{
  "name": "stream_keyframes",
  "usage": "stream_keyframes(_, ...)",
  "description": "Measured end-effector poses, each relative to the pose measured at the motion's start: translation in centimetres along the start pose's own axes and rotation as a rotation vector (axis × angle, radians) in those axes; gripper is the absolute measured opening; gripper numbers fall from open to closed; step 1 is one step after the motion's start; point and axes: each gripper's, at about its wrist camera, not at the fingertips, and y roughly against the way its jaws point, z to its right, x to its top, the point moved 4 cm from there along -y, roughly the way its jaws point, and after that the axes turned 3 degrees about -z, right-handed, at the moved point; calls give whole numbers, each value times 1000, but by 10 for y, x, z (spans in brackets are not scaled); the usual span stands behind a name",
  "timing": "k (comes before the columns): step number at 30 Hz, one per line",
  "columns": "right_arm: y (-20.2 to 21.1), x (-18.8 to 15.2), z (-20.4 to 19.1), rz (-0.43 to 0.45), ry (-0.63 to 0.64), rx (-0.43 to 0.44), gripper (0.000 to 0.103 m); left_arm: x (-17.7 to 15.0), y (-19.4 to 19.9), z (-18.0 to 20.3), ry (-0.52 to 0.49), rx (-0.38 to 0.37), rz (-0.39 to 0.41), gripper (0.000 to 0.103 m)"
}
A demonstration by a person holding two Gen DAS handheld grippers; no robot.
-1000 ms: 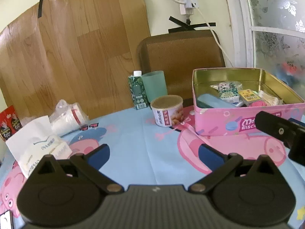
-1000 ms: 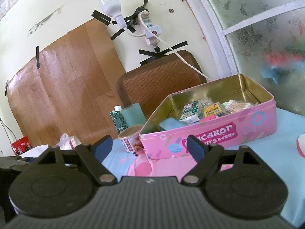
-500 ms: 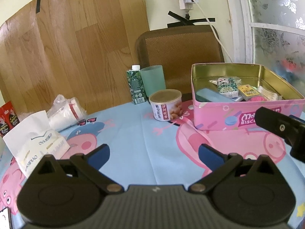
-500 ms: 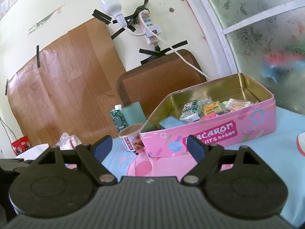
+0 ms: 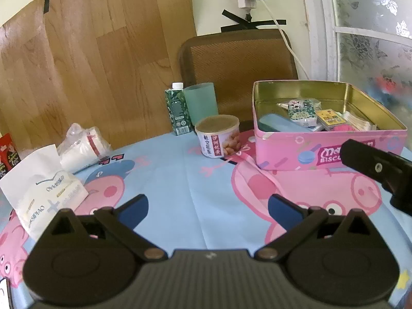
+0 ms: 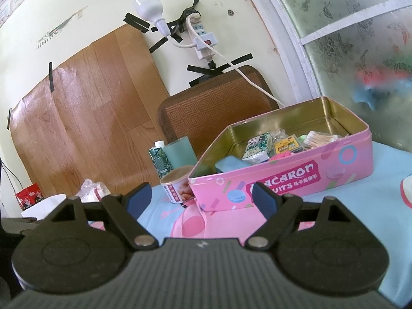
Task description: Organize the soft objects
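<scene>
- We hold the left gripper [image 5: 207,209] spread and empty above the cartoon tablecloth [image 5: 190,180].
- The right gripper [image 6: 202,198], also spread, faces the pink biscuit tin [image 6: 283,177] just ahead, likely the collecting bin.
- A tissue pack [image 5: 45,189] waits ahead-left of the left gripper.

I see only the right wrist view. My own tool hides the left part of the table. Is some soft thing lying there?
Observer: Yes, a white soft tissue pack with printed letters lies on the blue pig-print tablecloth.
Operator: Is the left tool holding it?
Observer: No. The left tool is open and empty, to the right of the pack.
Operator: What is behind the pack?
Observer: A clear plastic bag of white rolls.
</scene>
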Motion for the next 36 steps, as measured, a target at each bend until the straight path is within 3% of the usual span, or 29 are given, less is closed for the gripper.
stream_keyframes(36,-1,-6,-2,-8,12,-14,88,-5,-4,-1,6,-24,-1,103)
